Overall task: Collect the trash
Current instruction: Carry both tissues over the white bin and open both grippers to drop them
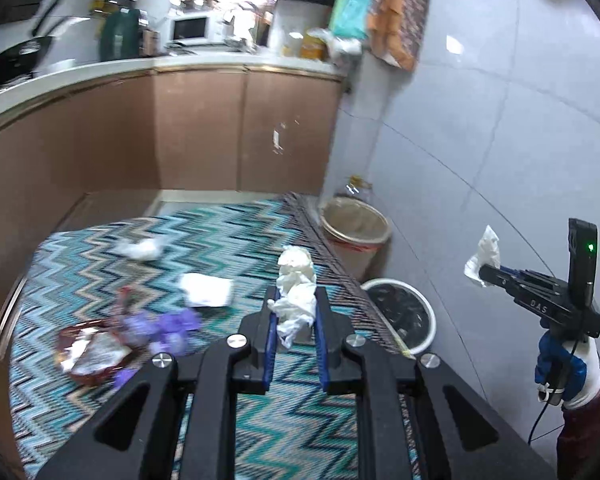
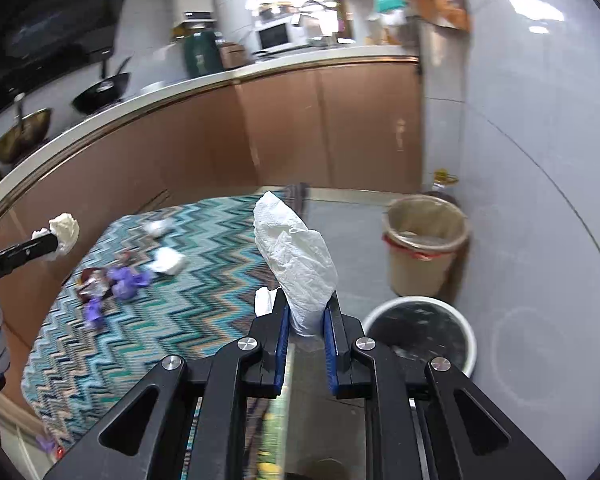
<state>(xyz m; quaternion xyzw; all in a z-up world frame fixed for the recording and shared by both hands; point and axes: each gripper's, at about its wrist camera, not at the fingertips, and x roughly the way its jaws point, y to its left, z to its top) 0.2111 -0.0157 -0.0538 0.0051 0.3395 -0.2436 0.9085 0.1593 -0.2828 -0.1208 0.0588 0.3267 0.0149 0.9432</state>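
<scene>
Tissue (image 1: 296, 292), crumpled and white, sits pinched between the blue pads of the left gripper (image 1: 296, 316), whose jaws stand narrow around it; the wad sticks up past the fingertips. A second tissue (image 2: 300, 268), taller and looser, is clamped the same way in the right gripper (image 2: 308, 320), jaws narrow, paper rising well above them. Seen from the left wrist, the right gripper (image 1: 486, 274) hangs off to the right with its paper (image 1: 485, 254) at the tip, held by a gloved hand (image 1: 568, 364).

Below and ahead of the left gripper lies a zigzag rug (image 1: 204, 236). On it, well ahead, are two more white wads (image 1: 140, 249) (image 1: 207, 289), and to the left a purple wrapper (image 1: 160, 326) touching a brown packet (image 1: 94, 350).

Just right of the right gripper, on grey floor, stands a white-rimmed bin (image 2: 420, 330) with a dark liner. Beyond it, near the wall, is a tan bin (image 2: 426, 240).
</scene>
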